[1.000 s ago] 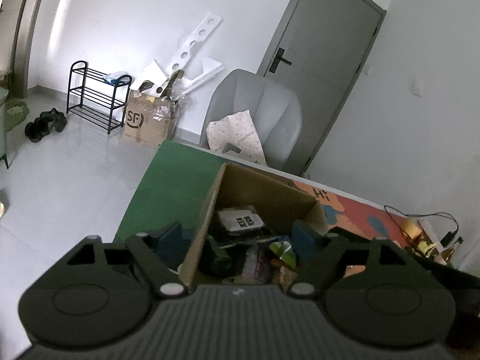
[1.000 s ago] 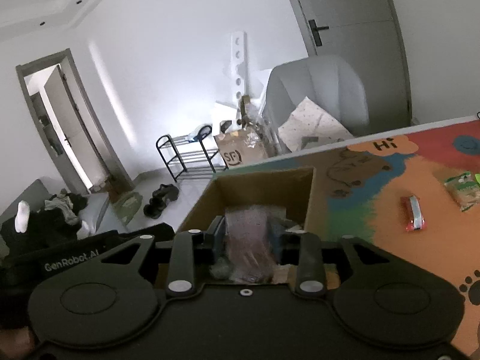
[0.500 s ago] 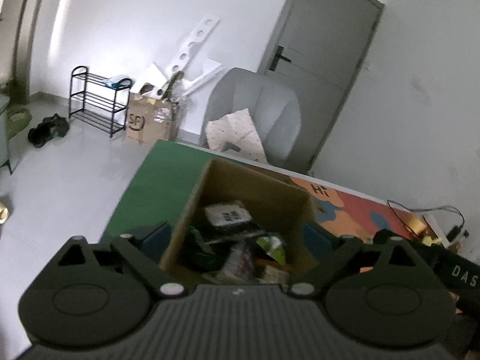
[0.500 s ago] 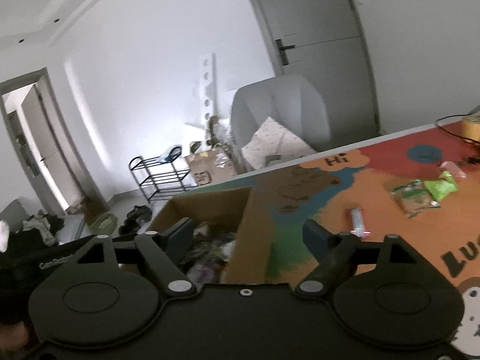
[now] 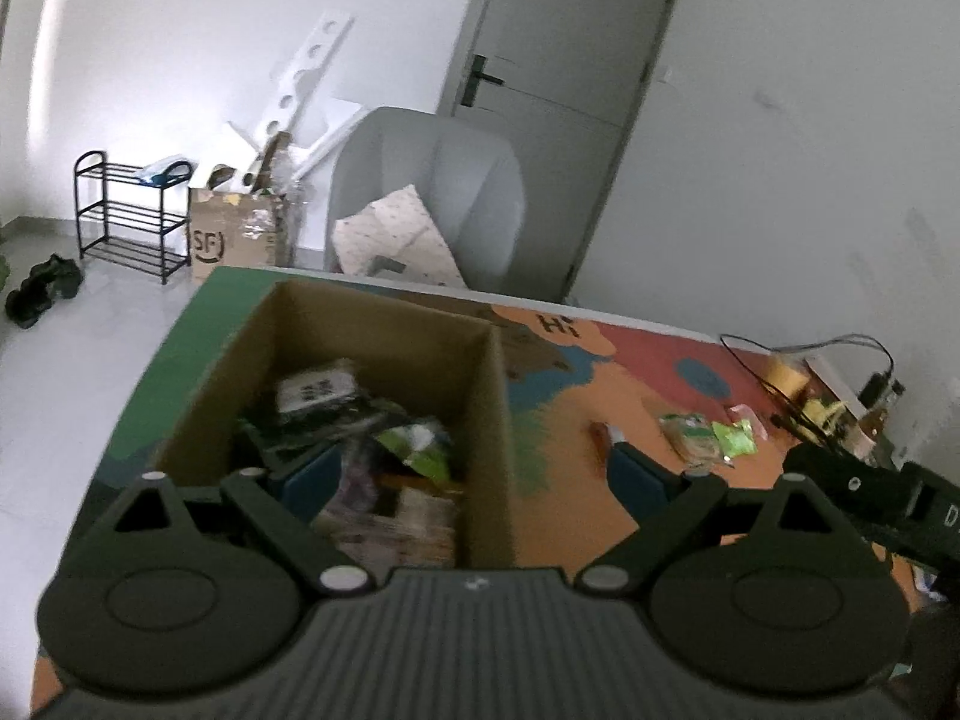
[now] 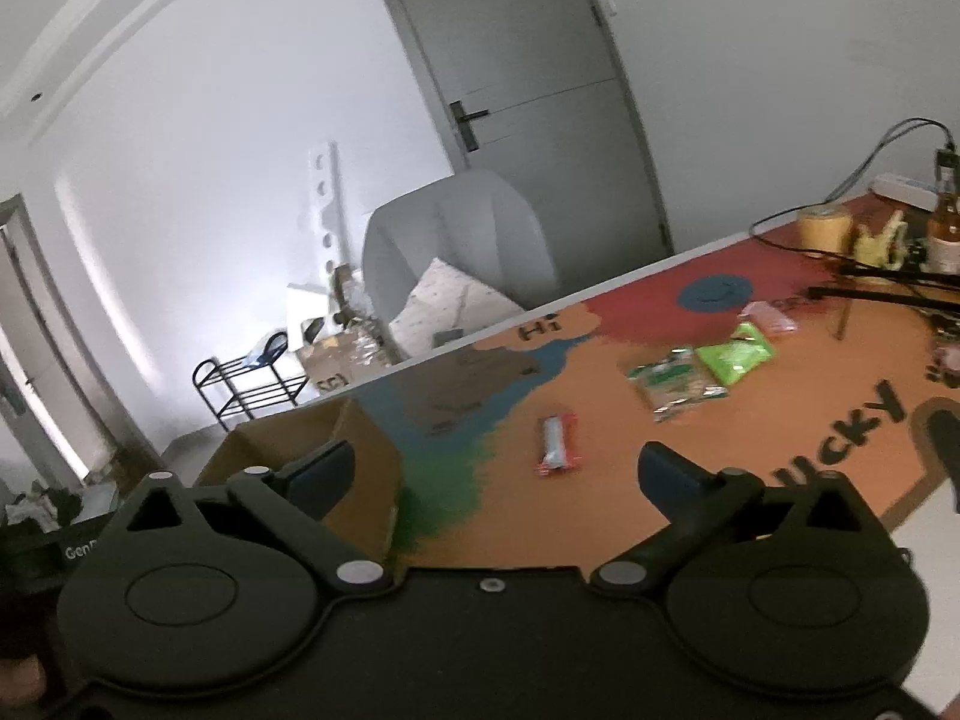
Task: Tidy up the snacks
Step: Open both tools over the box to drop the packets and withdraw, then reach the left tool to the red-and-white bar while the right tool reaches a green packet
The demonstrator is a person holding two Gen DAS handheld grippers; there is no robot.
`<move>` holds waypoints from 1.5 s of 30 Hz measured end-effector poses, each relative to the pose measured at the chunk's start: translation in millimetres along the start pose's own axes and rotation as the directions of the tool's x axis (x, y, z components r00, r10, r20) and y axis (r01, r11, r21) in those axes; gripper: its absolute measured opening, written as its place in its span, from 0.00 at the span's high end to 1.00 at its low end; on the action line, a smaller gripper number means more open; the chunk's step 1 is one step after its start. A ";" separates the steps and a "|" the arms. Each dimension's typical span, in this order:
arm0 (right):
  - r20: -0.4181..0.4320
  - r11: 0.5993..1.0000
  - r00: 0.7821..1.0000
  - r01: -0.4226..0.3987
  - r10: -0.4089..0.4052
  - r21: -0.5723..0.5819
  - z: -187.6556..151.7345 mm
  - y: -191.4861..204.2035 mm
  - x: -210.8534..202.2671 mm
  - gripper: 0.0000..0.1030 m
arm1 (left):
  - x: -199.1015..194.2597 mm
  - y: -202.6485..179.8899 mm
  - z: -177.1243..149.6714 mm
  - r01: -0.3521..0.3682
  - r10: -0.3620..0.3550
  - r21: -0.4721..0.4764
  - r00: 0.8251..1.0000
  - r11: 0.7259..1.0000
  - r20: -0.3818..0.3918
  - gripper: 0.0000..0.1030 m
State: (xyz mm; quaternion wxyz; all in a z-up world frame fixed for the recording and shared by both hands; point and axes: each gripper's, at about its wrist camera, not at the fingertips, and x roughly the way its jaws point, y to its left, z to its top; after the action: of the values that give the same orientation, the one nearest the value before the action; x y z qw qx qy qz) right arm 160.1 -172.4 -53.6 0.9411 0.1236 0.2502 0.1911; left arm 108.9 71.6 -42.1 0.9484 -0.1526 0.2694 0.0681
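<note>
An open cardboard box (image 5: 492,396) holds several snack packets (image 5: 414,444) on the colourful mat; its corner shows in the right wrist view (image 6: 360,438). My left gripper (image 5: 474,474) is open and empty above the box's near right wall. My right gripper (image 6: 498,468) is open and empty above the mat, right of the box. A red-and-white snack bar (image 6: 558,444) lies on the mat just beyond it, seen also from the left wrist (image 5: 603,438). A clear packet (image 6: 672,384) and a bright green packet (image 6: 735,354) lie farther right.
A pink packet (image 6: 771,318), tape roll (image 6: 825,228), bottle (image 6: 945,234) and cables (image 6: 888,288) sit at the table's far right. A grey armchair (image 5: 432,192) stands behind the table. A shoe rack (image 5: 126,210) and SF carton (image 5: 234,240) stand by the wall.
My right gripper opened, let a snack packet go into the box and swung right over the mat. My left gripper stayed open and turned right, bringing the loose snacks into view.
</note>
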 end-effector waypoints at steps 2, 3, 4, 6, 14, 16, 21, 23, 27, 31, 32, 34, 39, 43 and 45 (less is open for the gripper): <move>-0.005 1.000 1.000 0.011 -0.011 0.015 1.4 -9.5 -3.8 0.00 | 1.1 -9.0 -1.4 0.012 -0.012 0.018 1.000 1.000 -0.001 0.07; -0.009 1.000 1.000 0.011 -0.011 0.019 2.2 -13.2 -5.1 0.00 | 2.0 -13.0 -1.8 0.018 -0.018 0.025 1.000 1.000 -0.002 0.07; -0.012 1.000 1.000 0.010 -0.009 0.020 2.7 -17.0 -6.4 0.00 | 3.1 -16.6 -2.7 0.024 -0.024 0.031 1.000 0.999 -0.003 0.07; -0.011 1.000 1.000 0.014 -0.014 0.018 4.2 -24.6 -10.1 0.00 | 5.8 -22.4 -3.7 0.033 -0.032 0.034 0.999 0.999 -0.008 0.06; 0.008 0.998 0.999 0.052 -0.053 0.045 10.8 -57.9 -20.5 0.00 | 15.6 -40.1 -2.6 0.051 -0.051 0.040 0.999 0.998 -0.010 0.05; 0.012 0.997 0.998 0.064 -0.064 0.049 11.9 -66.7 -21.9 0.00 | 17.9 -44.1 -2.1 0.066 -0.066 0.039 0.998 0.997 -0.007 0.05; 0.011 0.993 0.996 0.091 -0.092 0.070 12.9 -88.6 -21.0 0.00 | 28.0 -54.2 -0.5 0.093 -0.093 0.035 0.996 0.995 -0.010 0.06; 0.004 0.992 0.995 0.102 -0.103 0.078 13.6 -97.3 -17.7 0.00 | 32.4 -58.5 -0.1 0.094 -0.094 0.040 0.996 0.995 -0.009 0.06; -0.006 0.989 0.993 0.115 -0.115 0.089 14.7 -110.3 -10.8 0.00 | 43.3 -67.5 1.0 0.103 -0.103 0.044 0.995 0.994 -0.015 0.06; -0.021 0.989 0.993 0.119 -0.118 0.088 16.9 -119.9 -1.3 0.00 | 55.0 -76.1 1.7 0.105 -0.104 0.045 0.994 0.993 -0.022 0.06; -0.024 0.989 0.993 0.119 -0.117 0.088 17.9 -122.0 1.7 0.01 | 58.5 -78.2 2.1 0.106 -0.105 0.044 0.994 0.993 -0.026 0.07; -0.028 0.990 0.993 0.116 -0.114 0.083 19.9 -124.9 7.4 0.02 | 65.0 -81.7 2.4 0.106 -0.105 0.042 0.994 0.993 -0.033 0.08; -0.041 0.992 0.994 0.106 -0.103 0.073 26.6 -130.9 24.5 0.12 | 82.9 -92.8 5.1 0.101 -0.099 0.053 0.994 0.993 -0.046 0.11; -0.054 0.991 0.993 0.108 -0.104 0.080 33.1 -138.3 39.4 0.16 | 99.0 -100.7 8.4 0.092 -0.089 0.056 0.994 0.994 -0.059 0.15; -0.058 0.989 0.992 0.113 -0.108 0.092 35.6 -143.3 47.1 0.17 | 106.4 -105.4 9.6 0.088 -0.084 0.058 0.994 0.994 -0.062 0.17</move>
State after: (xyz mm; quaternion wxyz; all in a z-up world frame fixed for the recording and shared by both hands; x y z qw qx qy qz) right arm 259.1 -285.9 -90.6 0.9363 0.1493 0.2903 0.1298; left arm 225.9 -19.8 -64.3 0.9462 -0.1373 0.2927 0.0145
